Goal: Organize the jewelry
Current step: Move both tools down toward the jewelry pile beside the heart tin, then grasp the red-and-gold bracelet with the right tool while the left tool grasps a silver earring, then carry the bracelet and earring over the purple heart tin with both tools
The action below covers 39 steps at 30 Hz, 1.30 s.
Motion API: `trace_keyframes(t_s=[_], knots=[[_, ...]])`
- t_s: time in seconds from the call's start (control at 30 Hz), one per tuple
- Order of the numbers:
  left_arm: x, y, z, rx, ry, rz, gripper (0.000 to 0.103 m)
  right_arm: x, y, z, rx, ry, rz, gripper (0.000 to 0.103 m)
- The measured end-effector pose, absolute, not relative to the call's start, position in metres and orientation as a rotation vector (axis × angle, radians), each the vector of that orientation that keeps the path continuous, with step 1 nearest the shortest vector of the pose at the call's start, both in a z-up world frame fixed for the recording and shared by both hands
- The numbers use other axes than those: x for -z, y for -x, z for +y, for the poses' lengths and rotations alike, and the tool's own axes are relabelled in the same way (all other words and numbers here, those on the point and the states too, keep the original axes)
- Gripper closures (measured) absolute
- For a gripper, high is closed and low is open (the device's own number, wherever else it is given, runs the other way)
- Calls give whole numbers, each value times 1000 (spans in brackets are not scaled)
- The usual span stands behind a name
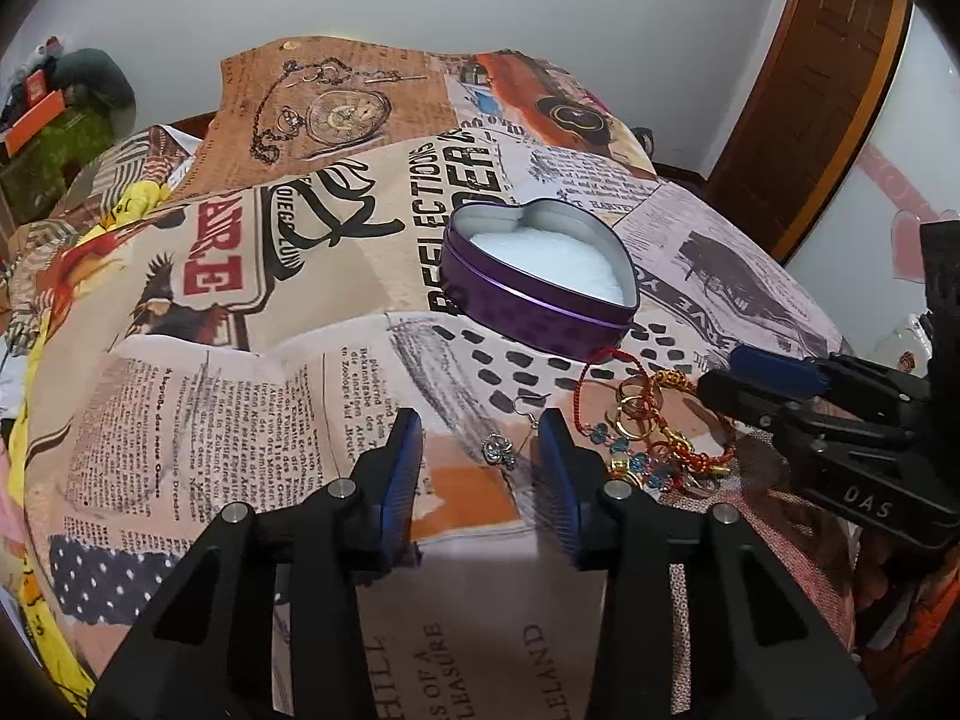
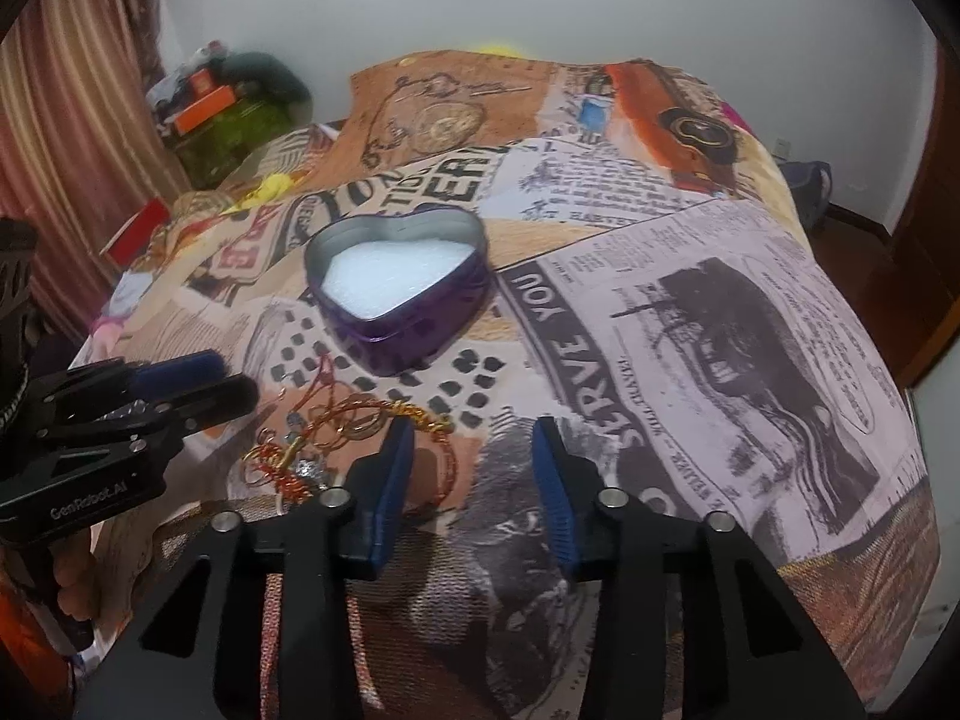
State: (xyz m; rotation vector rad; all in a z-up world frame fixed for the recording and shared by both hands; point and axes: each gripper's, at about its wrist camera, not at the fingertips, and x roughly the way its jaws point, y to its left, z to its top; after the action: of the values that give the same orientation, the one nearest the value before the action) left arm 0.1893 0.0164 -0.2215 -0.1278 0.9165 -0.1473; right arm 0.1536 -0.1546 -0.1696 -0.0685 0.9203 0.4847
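An open purple heart-shaped tin (image 1: 528, 306) with white padding inside sits on the printed blanket; the right wrist view shows the tin (image 2: 384, 342) too. Just in front of it lies a tangle of jewelry (image 1: 660, 444): red cord bracelets, gold rings and blue beads. A silver earring (image 1: 498, 450) lies on the cloth between the blue pads of my left gripper (image 1: 480, 426), which do not touch it. My right gripper (image 2: 474, 429) hovers open just right of the jewelry pile (image 2: 324, 426), nothing between its fingers. Each gripper shows in the other's view: right gripper (image 1: 750, 372), left gripper (image 2: 198, 378).
The blanket (image 1: 300, 300) covers a bed and falls away at the edges. A wooden door (image 1: 828, 90) stands at the right, a striped curtain (image 2: 72, 120) at the left. Boxes and clutter (image 1: 42, 108) pile up at the far left corner.
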Motion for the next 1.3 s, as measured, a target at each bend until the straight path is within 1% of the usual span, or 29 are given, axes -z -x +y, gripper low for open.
trace_keyframes(t_s=[0.03, 0.1, 0.27, 0.33, 0.43, 0.47, 0.5, 0.53, 0.63, 0.67, 0.77, 1.07, 1.3], knots=[[222, -190, 16, 153, 130, 917, 68, 171, -155, -153, -493, 70, 927, 72], [223, -190, 16, 166, 130, 919, 72, 176, -158, -152, -512, 66, 946, 75], [225, -191, 13, 177, 121, 927, 74, 178, -165, -149, -550, 70, 956, 75], [226, -192, 14, 184, 122, 932, 81, 179, -170, -147, -567, 73, 965, 75], [227, -191, 12, 189, 118, 934, 84, 181, -172, -144, -586, 84, 967, 76], [228, -192, 11, 195, 118, 935, 87, 182, -173, -143, -591, 88, 971, 76], [228, -192, 11, 202, 119, 938, 93, 183, -174, -142, -596, 93, 973, 78], [229, -192, 10, 203, 119, 940, 94, 183, -175, -141, -602, 97, 975, 79], [230, -192, 12, 204, 127, 939, 94, 185, -176, -138, -623, 110, 980, 88], [230, -193, 12, 204, 129, 939, 94, 185, -175, -137, -632, 109, 980, 92], [228, -191, 12, 204, 130, 934, 94, 184, -174, -138, -625, 110, 975, 98], [210, -184, 23, 161, 128, 888, 94, 171, -172, -158, -593, -18, 958, 98], [186, -177, 31, 134, 114, 828, 94, 147, -163, -160, -561, -19, 895, 98]])
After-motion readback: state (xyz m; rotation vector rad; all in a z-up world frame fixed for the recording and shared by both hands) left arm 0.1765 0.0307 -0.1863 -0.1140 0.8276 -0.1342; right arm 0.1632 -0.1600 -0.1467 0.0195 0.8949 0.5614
